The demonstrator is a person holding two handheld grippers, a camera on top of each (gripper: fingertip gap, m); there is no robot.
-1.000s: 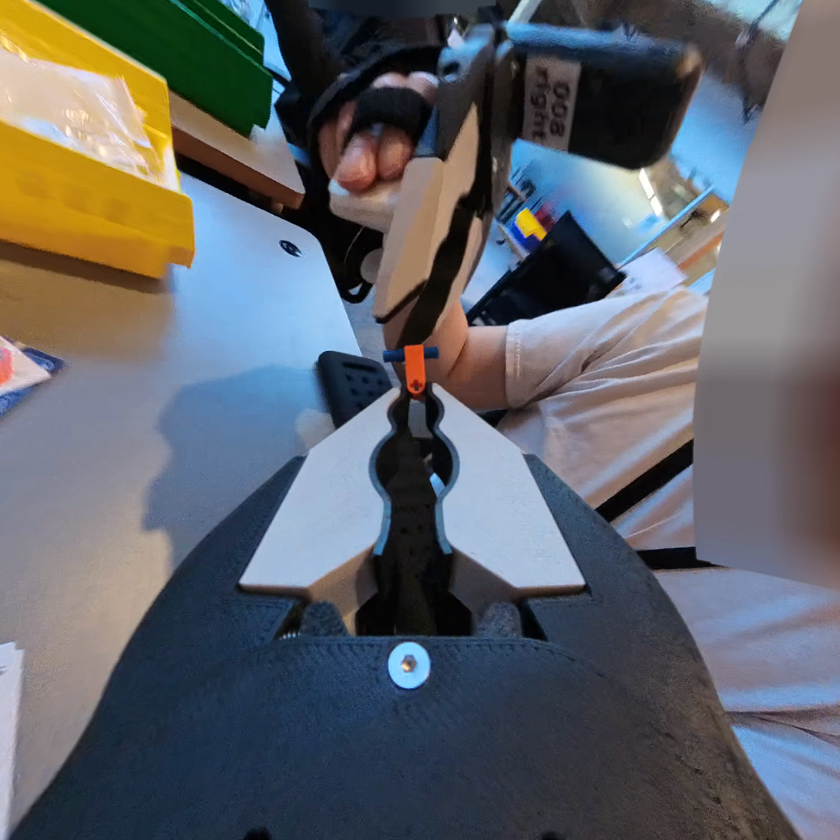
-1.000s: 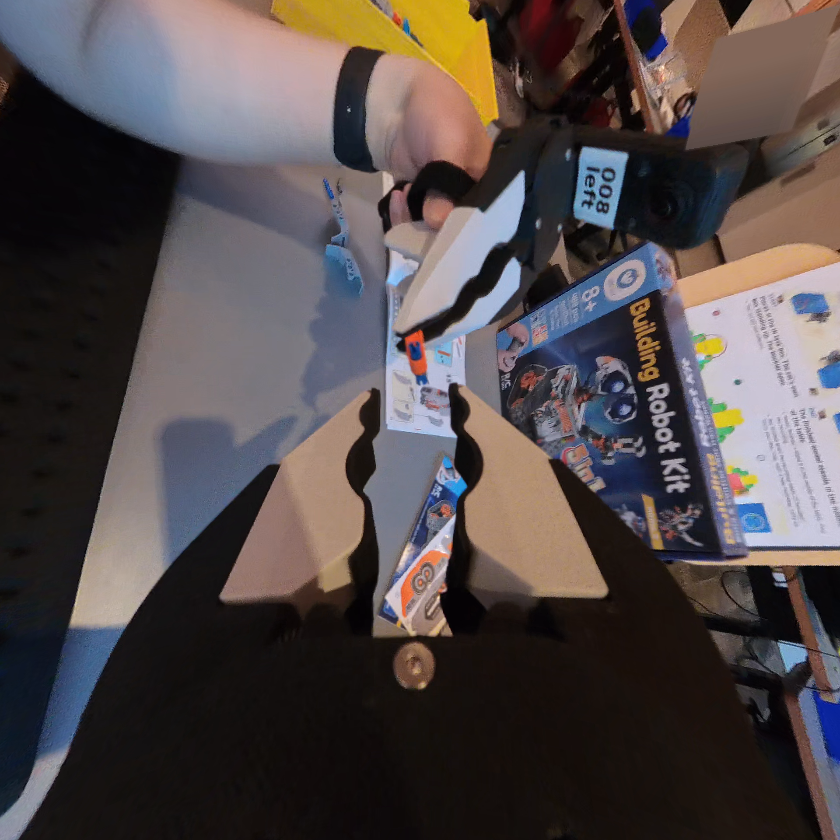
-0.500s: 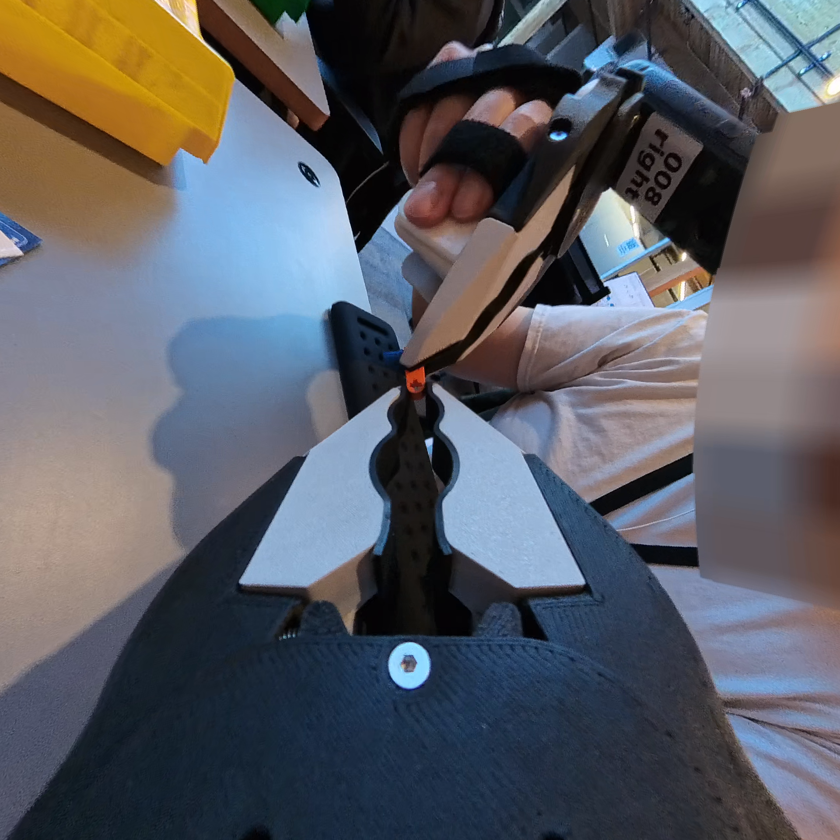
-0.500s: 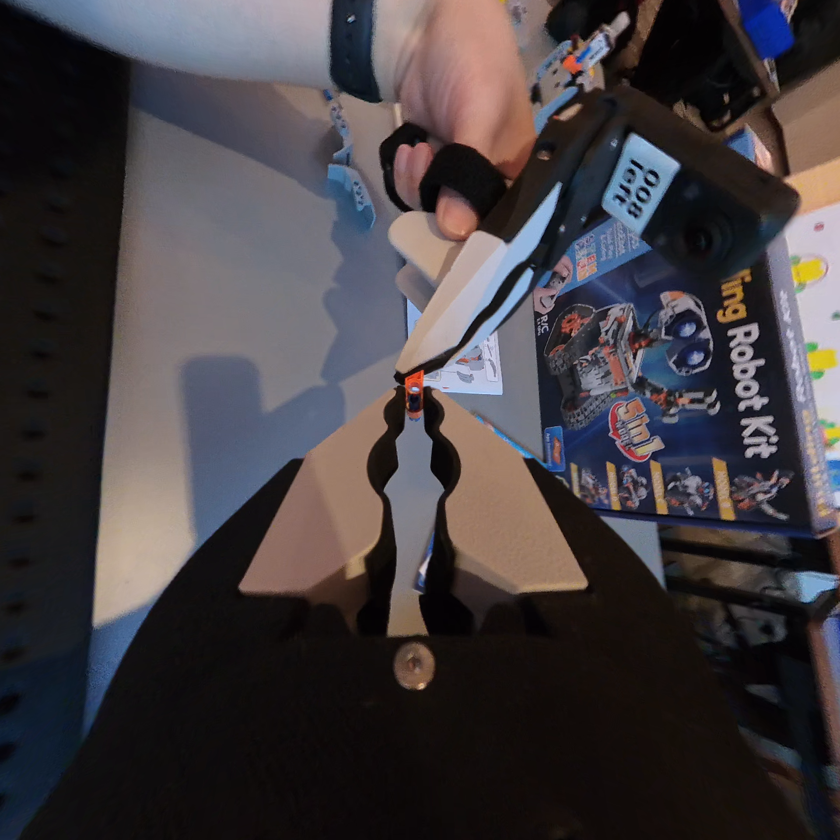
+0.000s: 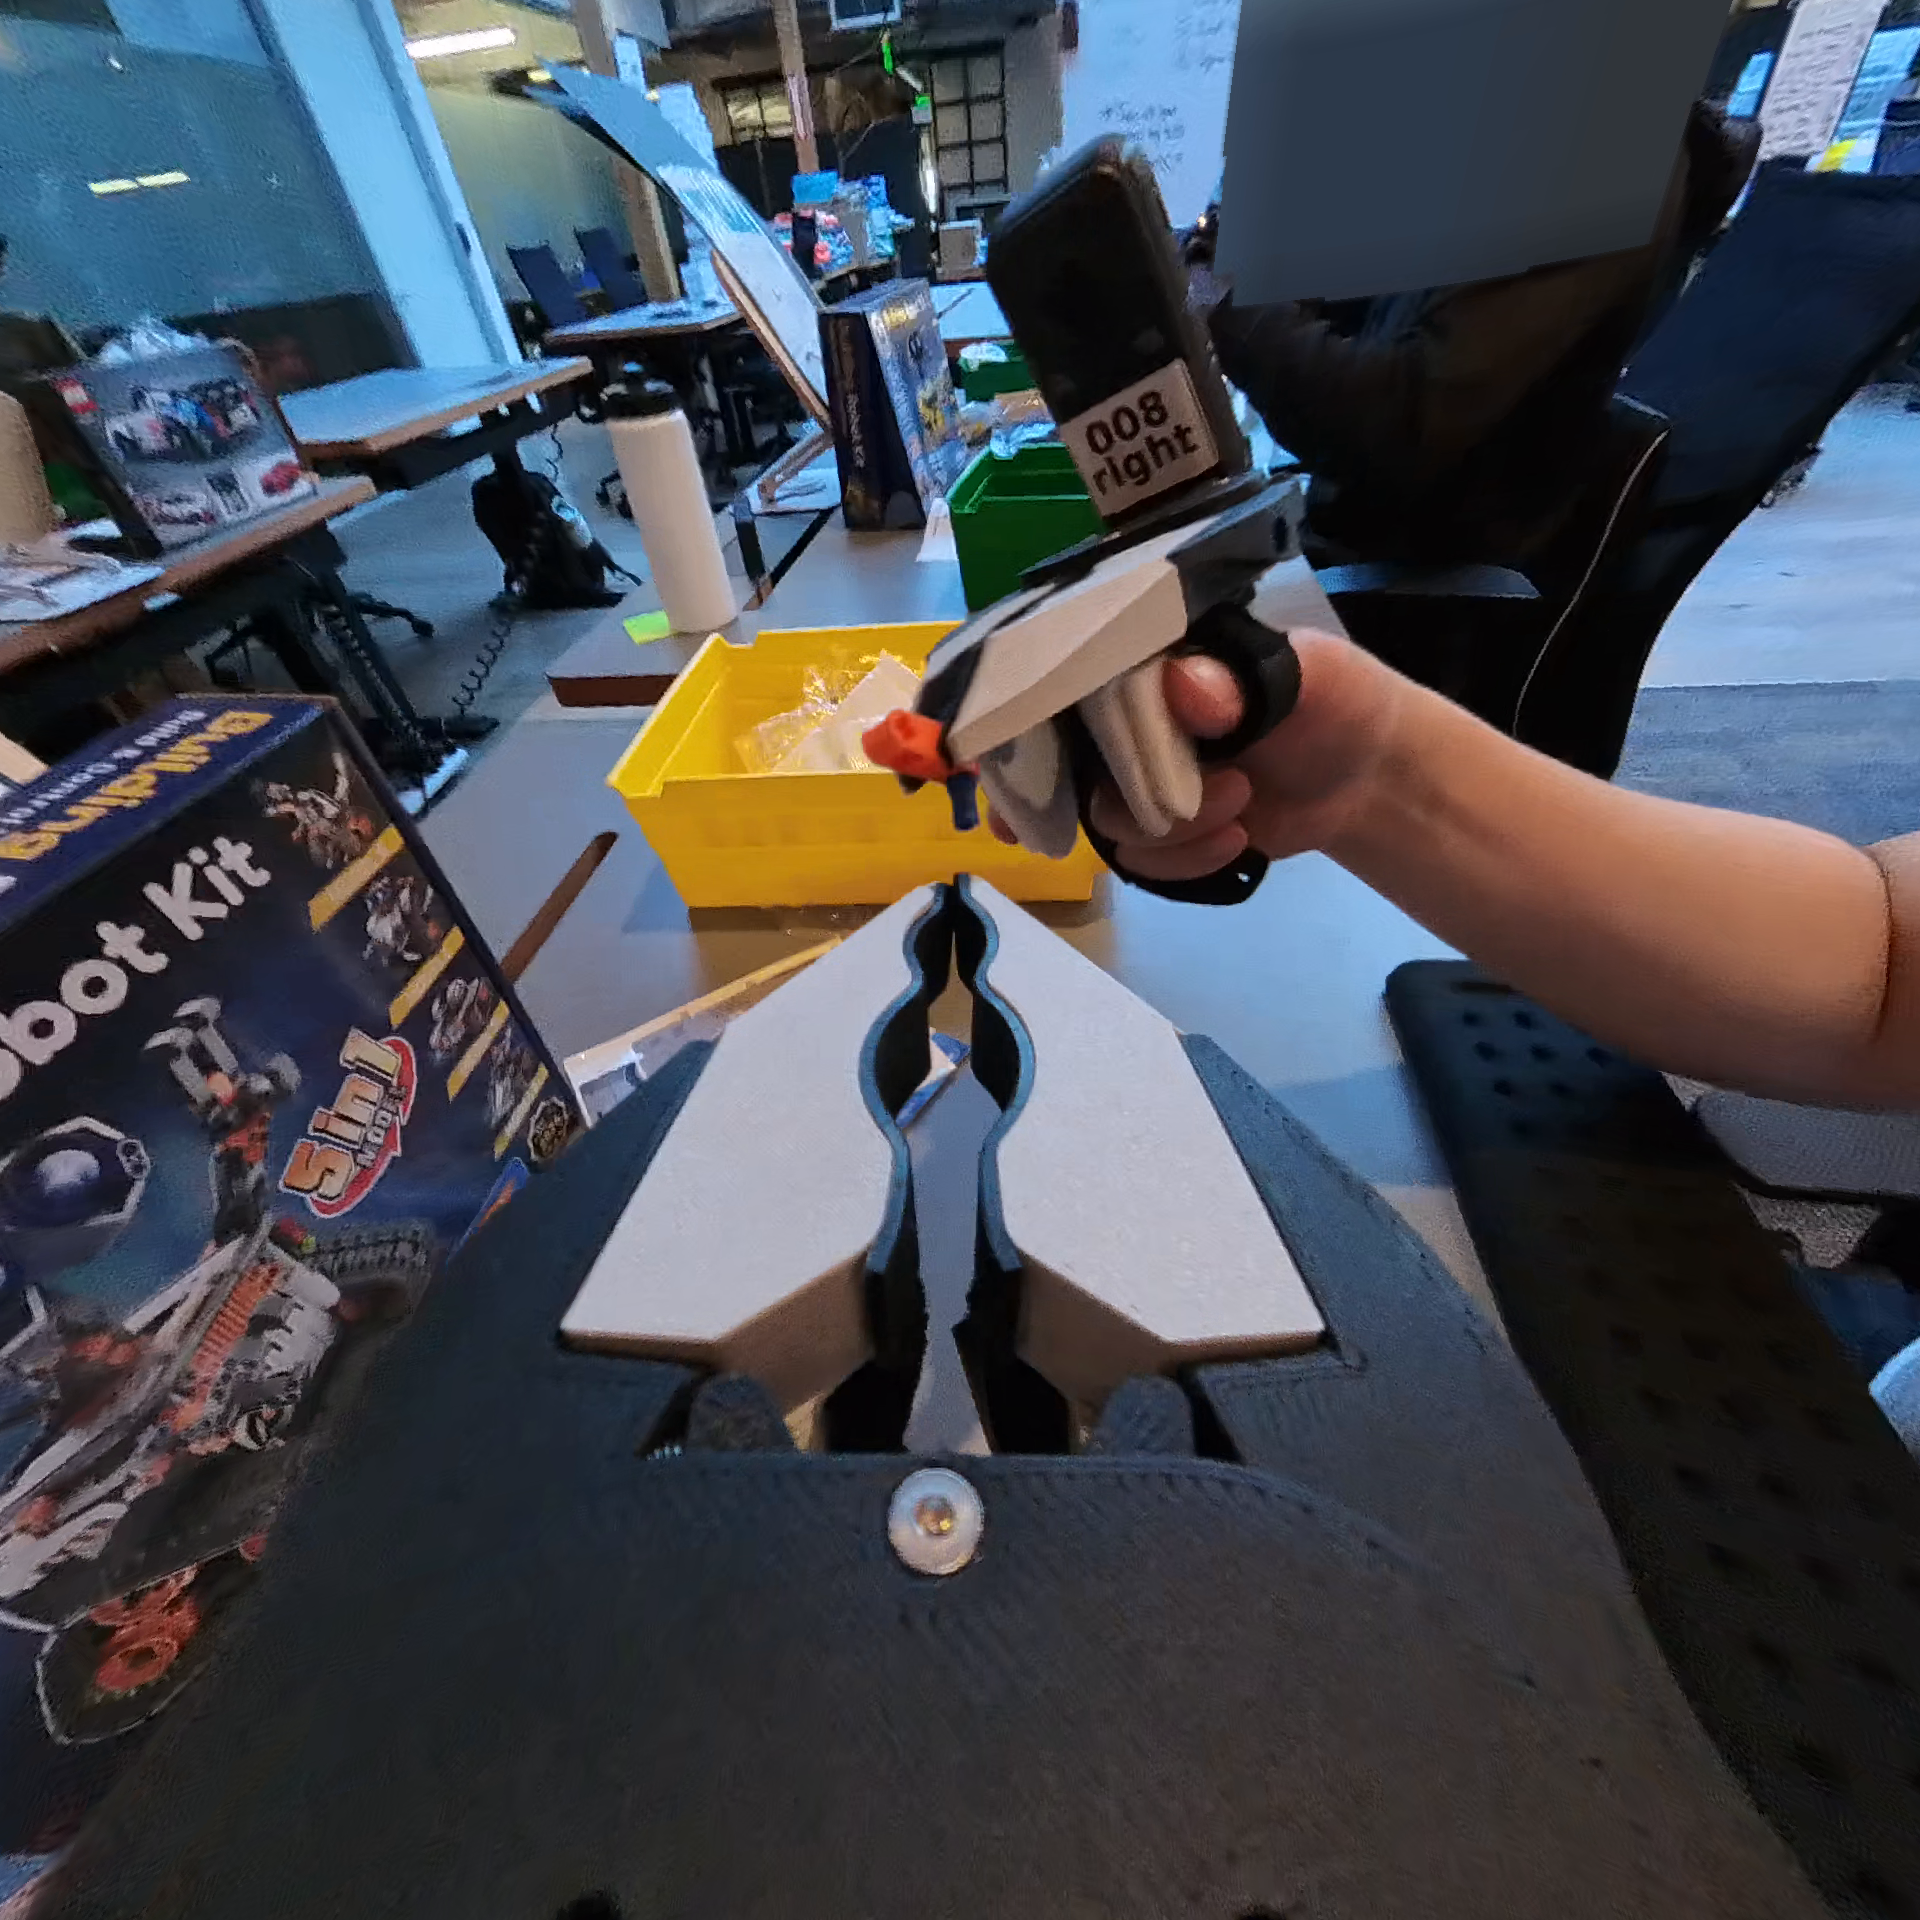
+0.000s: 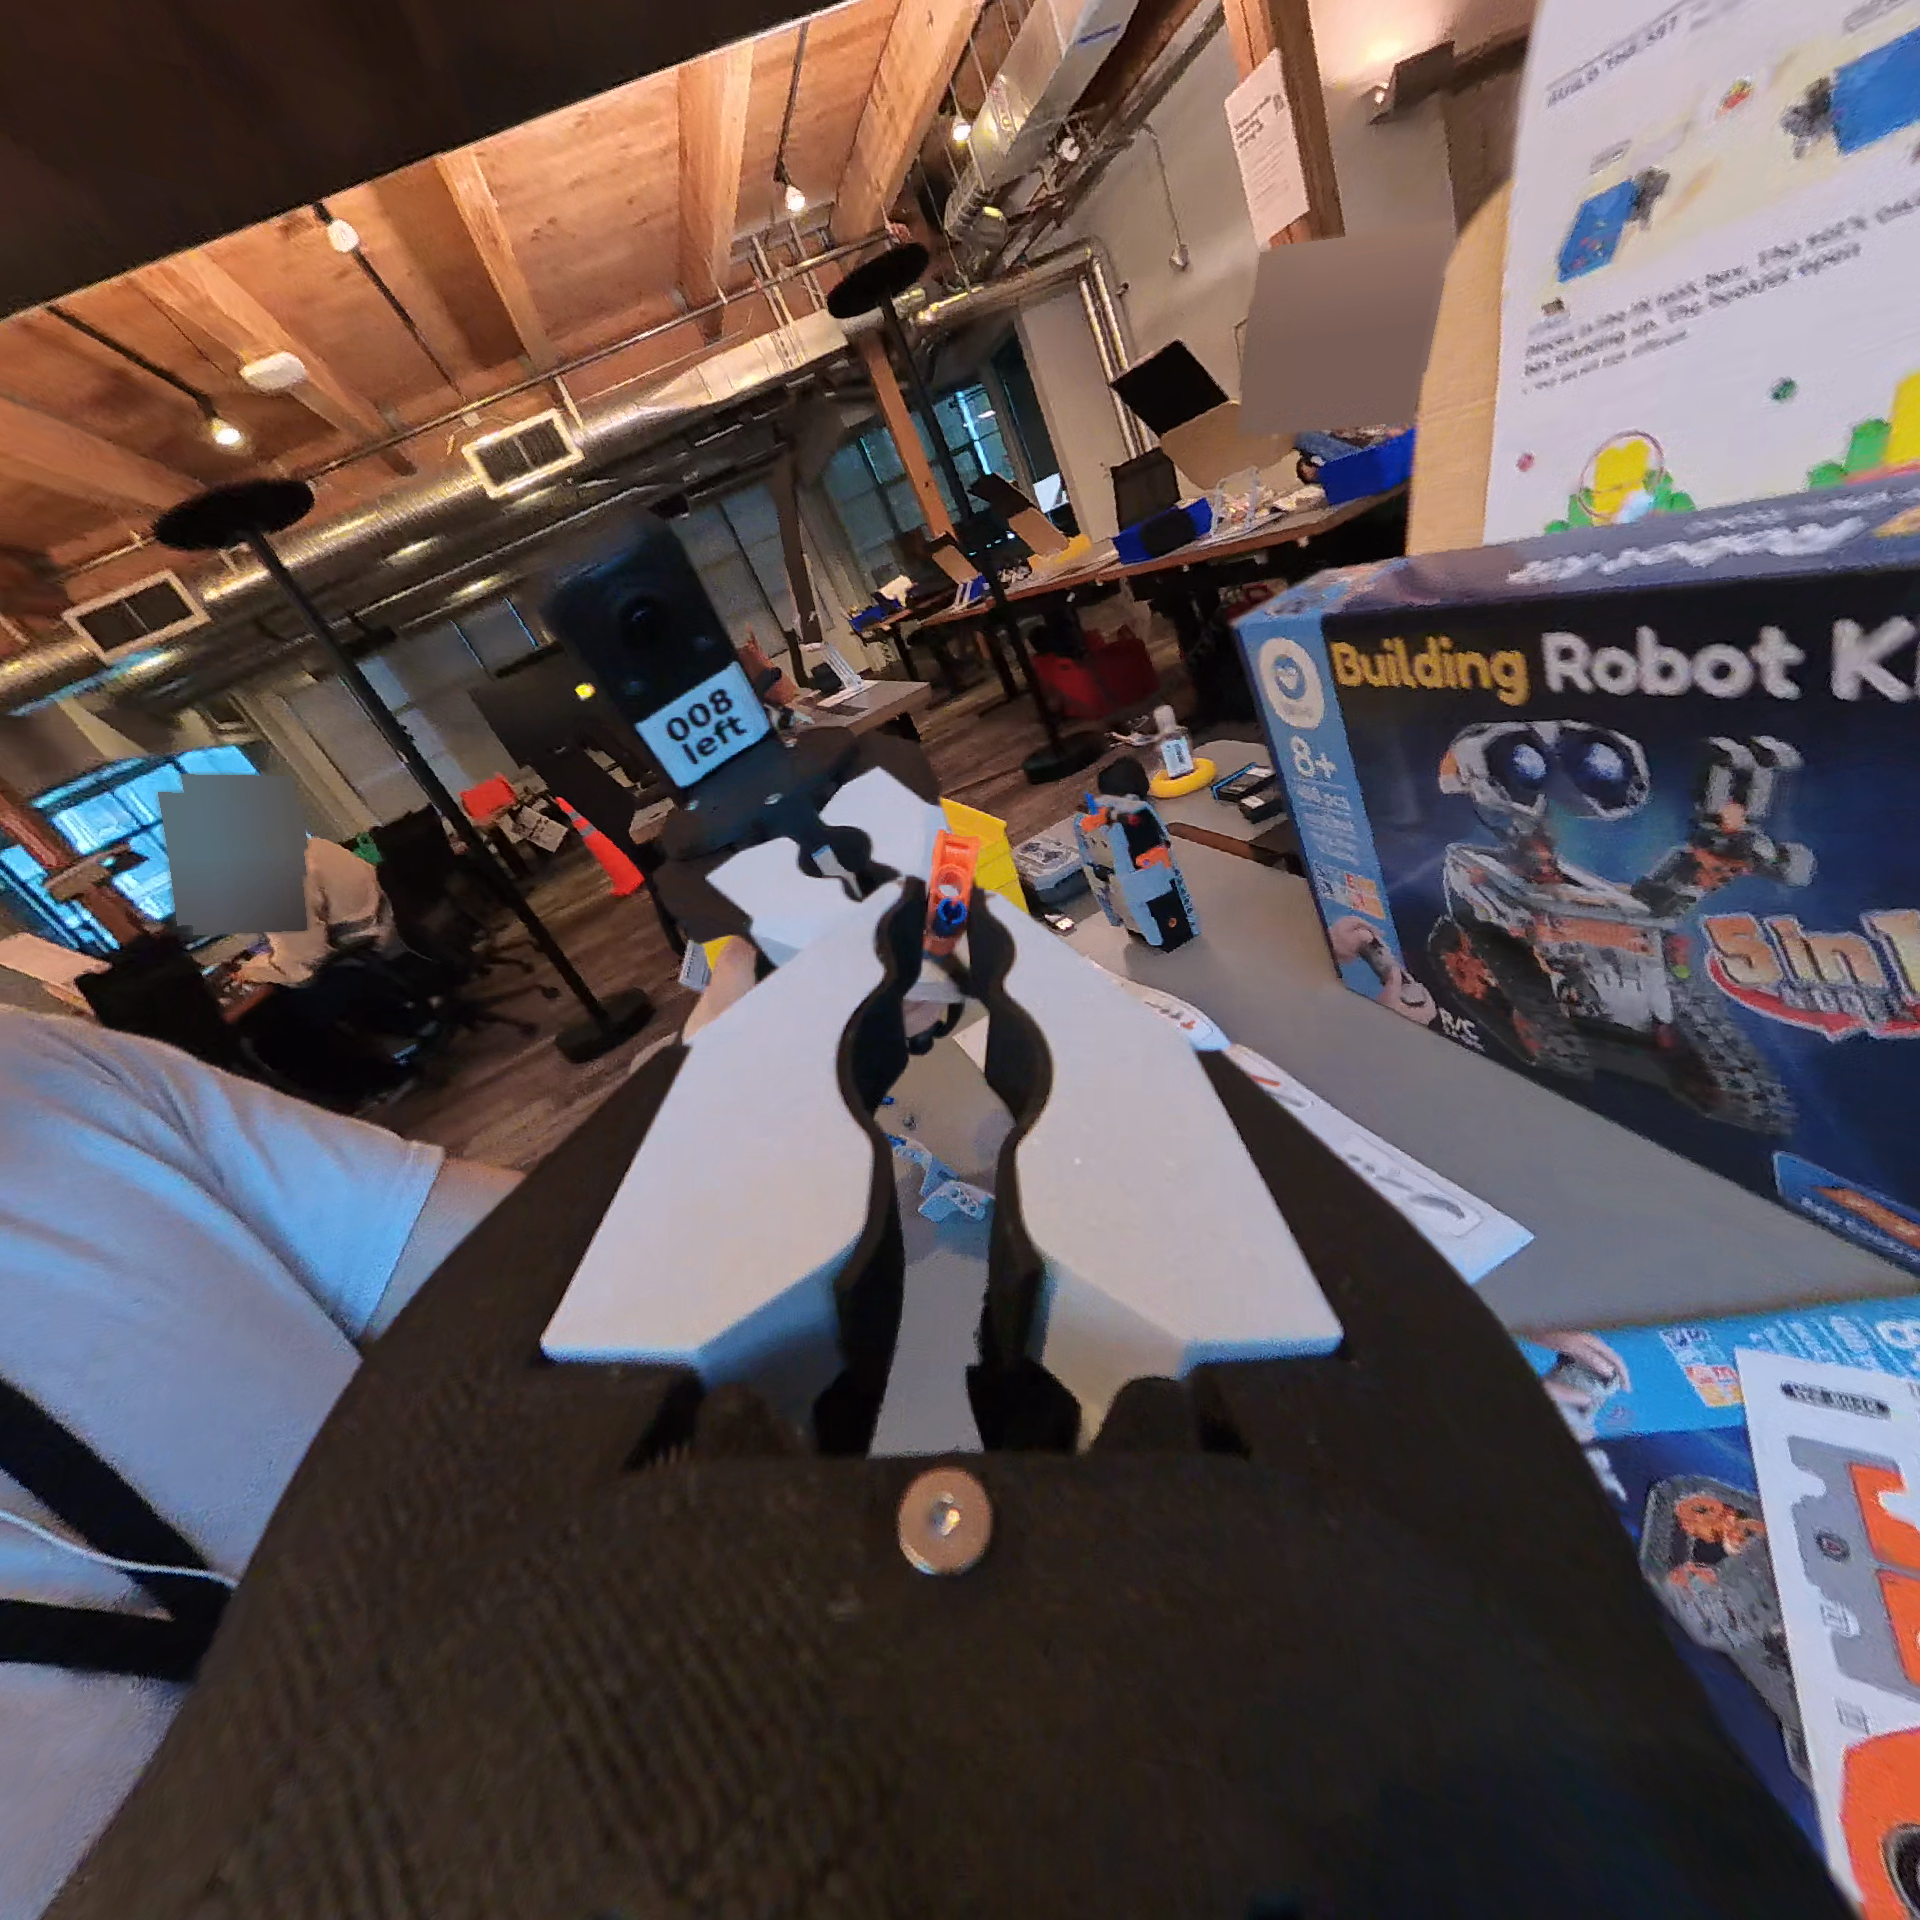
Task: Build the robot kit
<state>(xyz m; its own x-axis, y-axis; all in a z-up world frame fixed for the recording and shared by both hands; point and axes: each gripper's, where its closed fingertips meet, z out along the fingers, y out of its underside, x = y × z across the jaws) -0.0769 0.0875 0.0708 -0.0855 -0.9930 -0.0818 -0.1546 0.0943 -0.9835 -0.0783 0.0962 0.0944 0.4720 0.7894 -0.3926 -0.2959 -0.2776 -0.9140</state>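
Observation:
My right gripper is shut on a small orange piece with a blue pin through it, held in the air above the grey table. In the left wrist view the right gripper sits in a hand at the upper right, with the orange piece sticking out of its tips. My left gripper is shut and empty, just below and short of that piece. In the right wrist view the left gripper is right behind the piece.
A yellow bin with plastic bags stands behind the grippers, a green bin and white bottle farther back. A dark-blue kit box stands left. A small built model, paper sheets and loose pale-blue pieces lie on the table. Both grippers' tips are close together, under 4 cm apart.
The orange piece was in my left gripper. My right gripper closed on it, and now only the right holds it. Both grippers have tilted up from the table to level.

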